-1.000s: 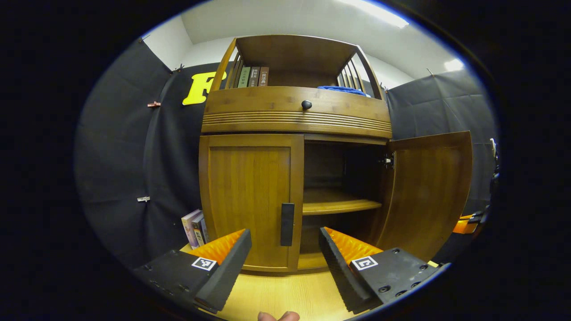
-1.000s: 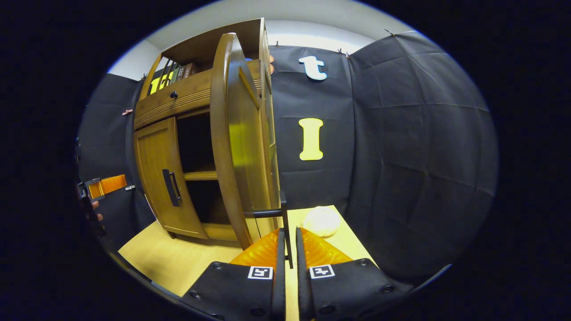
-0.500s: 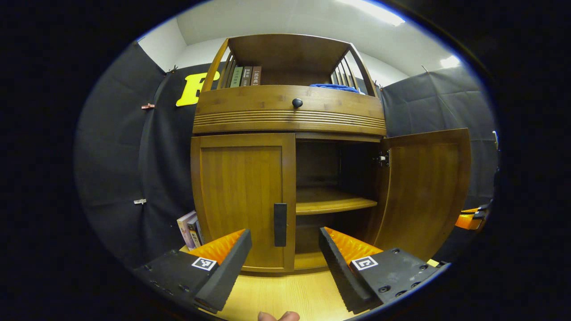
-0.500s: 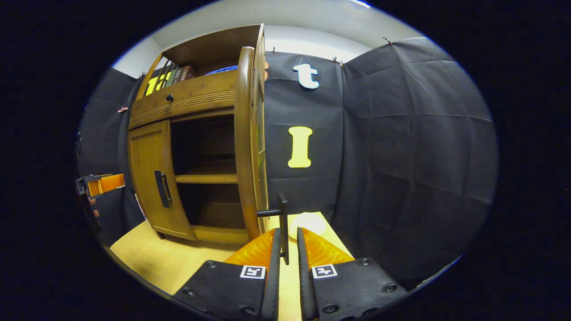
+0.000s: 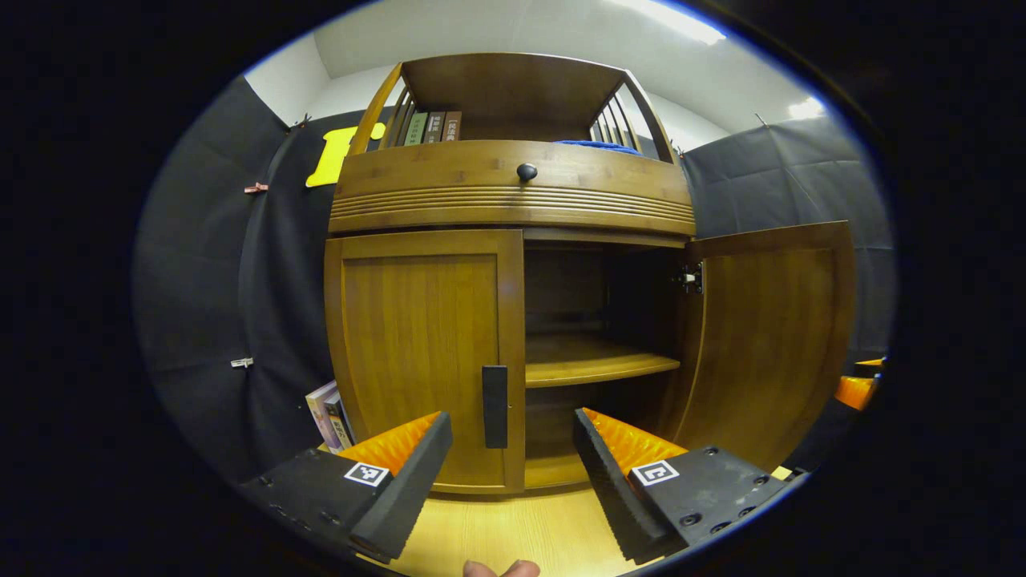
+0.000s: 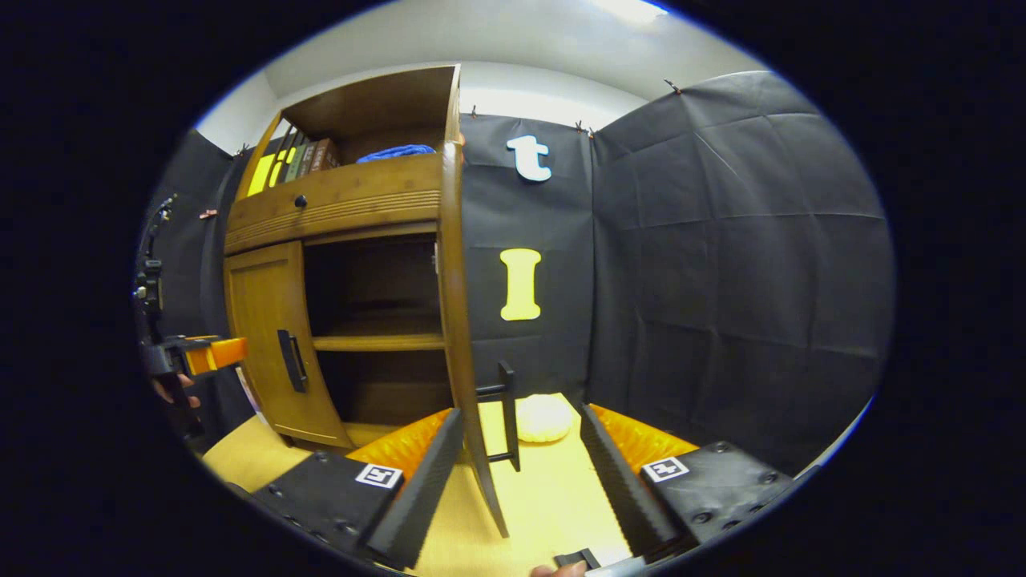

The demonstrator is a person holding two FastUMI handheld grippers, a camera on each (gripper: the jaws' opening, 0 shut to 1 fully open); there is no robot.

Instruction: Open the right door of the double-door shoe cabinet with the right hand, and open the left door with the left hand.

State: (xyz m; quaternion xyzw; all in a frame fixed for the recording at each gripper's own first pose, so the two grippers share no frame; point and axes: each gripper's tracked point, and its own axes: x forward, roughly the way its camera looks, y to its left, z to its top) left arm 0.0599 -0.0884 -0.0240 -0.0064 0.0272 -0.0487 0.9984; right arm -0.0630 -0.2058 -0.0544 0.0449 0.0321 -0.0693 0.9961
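A: Where did the right tool [image 6: 521, 457] stand compared with half a second earlier?

B: It had let go. Before, its fingers were pinched on the right door's handle [image 6: 506, 415]; now they stood wide apart, with the handle and the edge of the right door [image 6: 458, 336] in the gap between them, neither finger touching.

A: And the door itself?

B: The right door [image 5: 765, 336] was swung fully out, edge-on in the right gripper view, farther open than a second ago. The shoe cabinet [image 5: 513, 192] showed its inner shelf [image 5: 597, 367] bare.

A: The left side?

B: The left door [image 5: 425, 353] was closed, as before. The left tool [image 5: 513, 457] was spread wide and holding nothing, with the left door's handle [image 5: 494, 405] between its fingers in the picture but farther off. The cabinet had grown a little larger in that view, so the tool had come closer.

A: Anything else?

B: A pale round object [image 6: 543, 417] lay on the worktop [image 6: 553, 497] beyond the open door, and books [image 5: 329, 405] leaned beside the cabinet's left side.
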